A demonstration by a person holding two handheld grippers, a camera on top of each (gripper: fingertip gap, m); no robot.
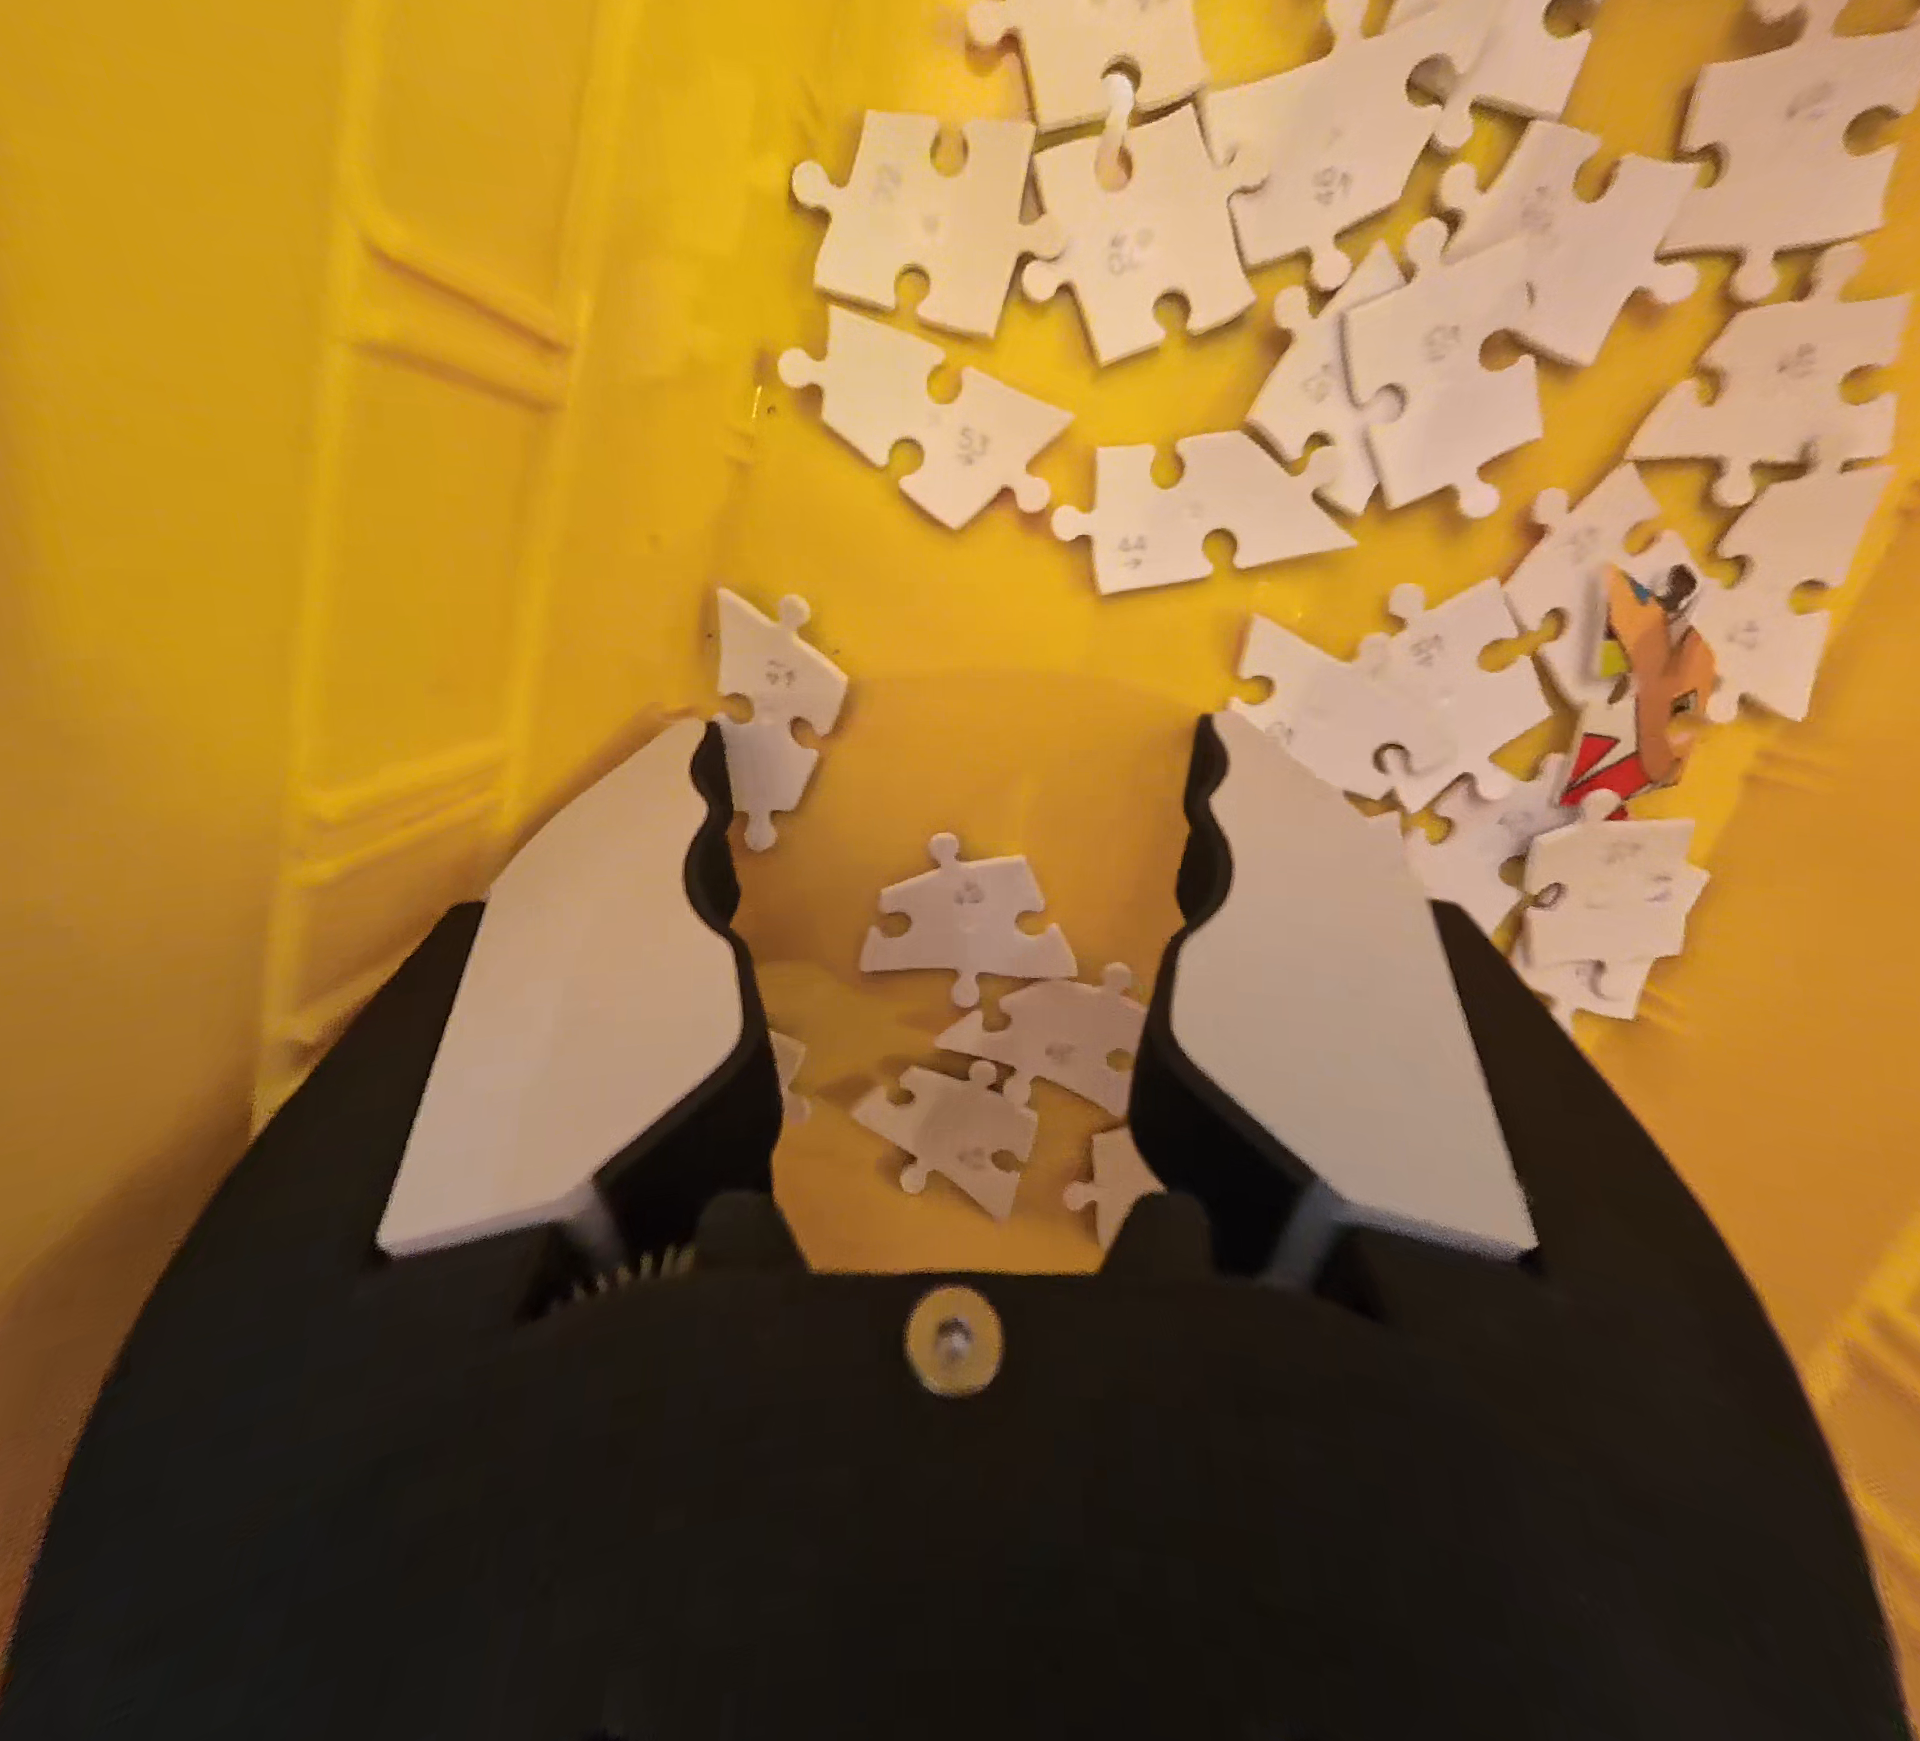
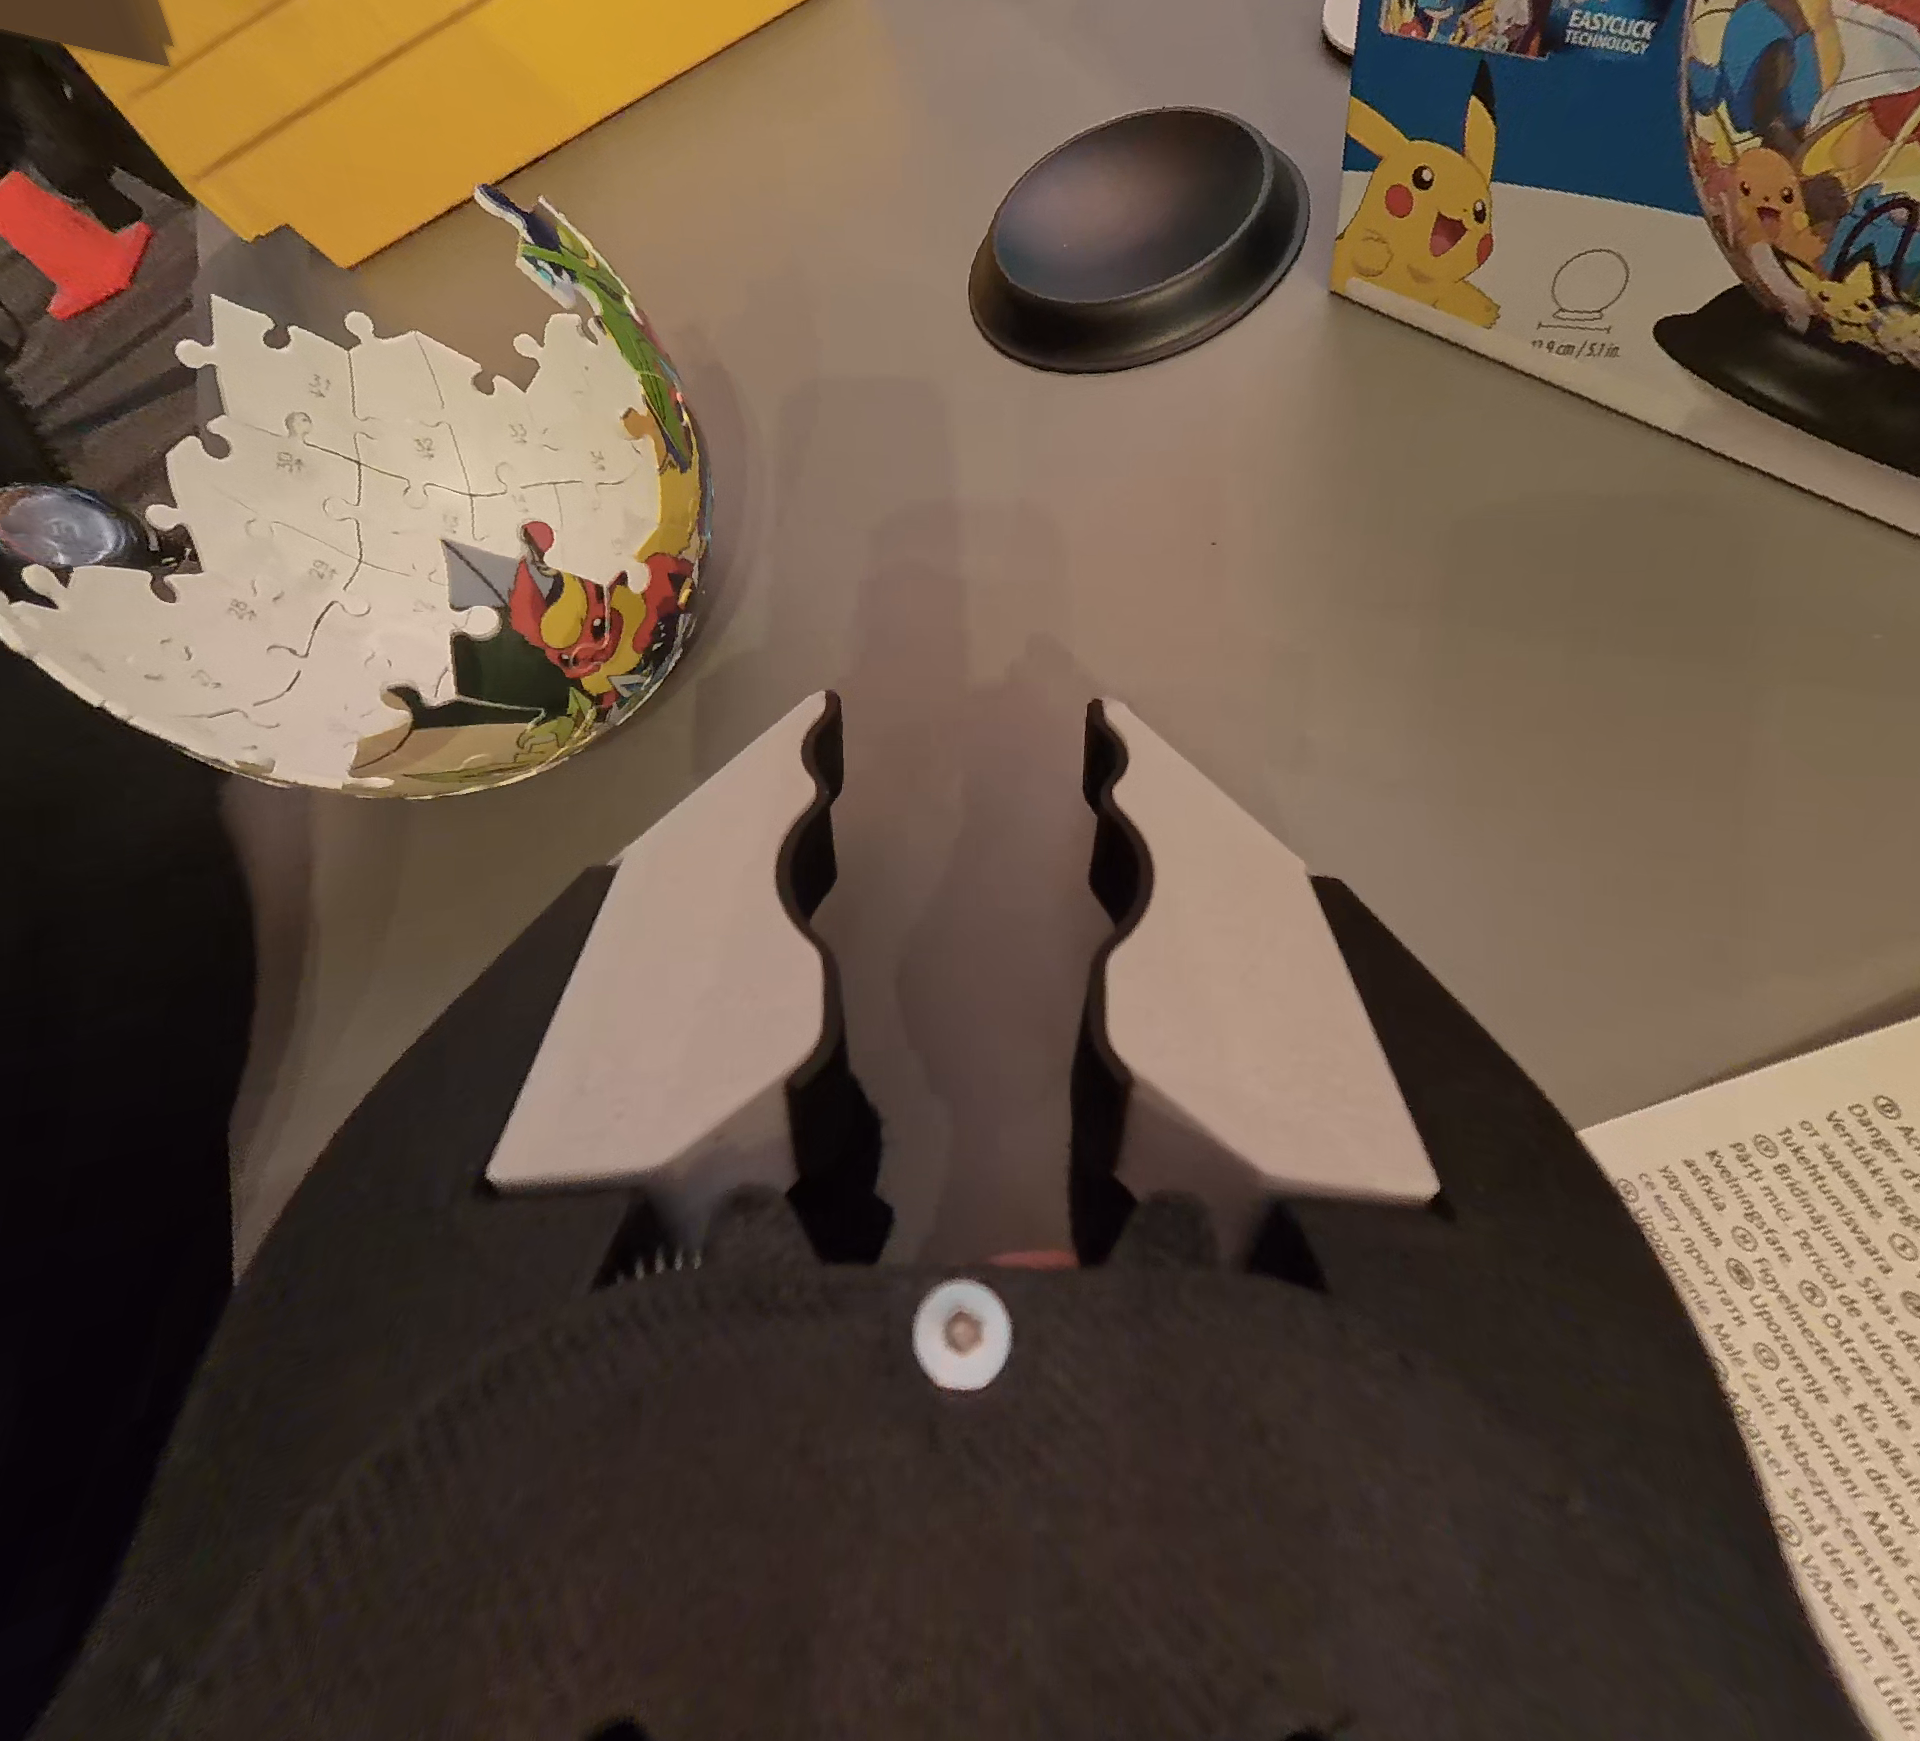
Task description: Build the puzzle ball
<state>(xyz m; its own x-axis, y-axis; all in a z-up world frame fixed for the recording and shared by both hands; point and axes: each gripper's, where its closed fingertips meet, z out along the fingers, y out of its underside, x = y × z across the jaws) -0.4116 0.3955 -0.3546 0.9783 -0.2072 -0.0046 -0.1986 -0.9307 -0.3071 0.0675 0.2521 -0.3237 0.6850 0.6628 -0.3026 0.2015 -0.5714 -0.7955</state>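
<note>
Our left tongs hung released and empty inside the yellow bin, their tips over a few loose white puzzle pieces lying face-down on the bin floor, one more piece just beside the left fingertip. Most pieces lay heaped toward the far right corner, some overlapping. Our right tongs were likewise released, holding nothing, above bare grey desk.

The half-built puzzle ball sat near the desk's left edge, left of the right tongs, open side showing. We judged it light, thin-shelled and liable to pop apart if squeezed, so it should be taken gently by the closed curved part, not by the jagged rim. The loose pieces looked stiff, flat and slippery; an overhanging edge offered the best hold.

The bin wall crowded the left tongs on their left side. On the desk, the black stand, the puzzle box and a leaflet bounded the open middle.
</note>
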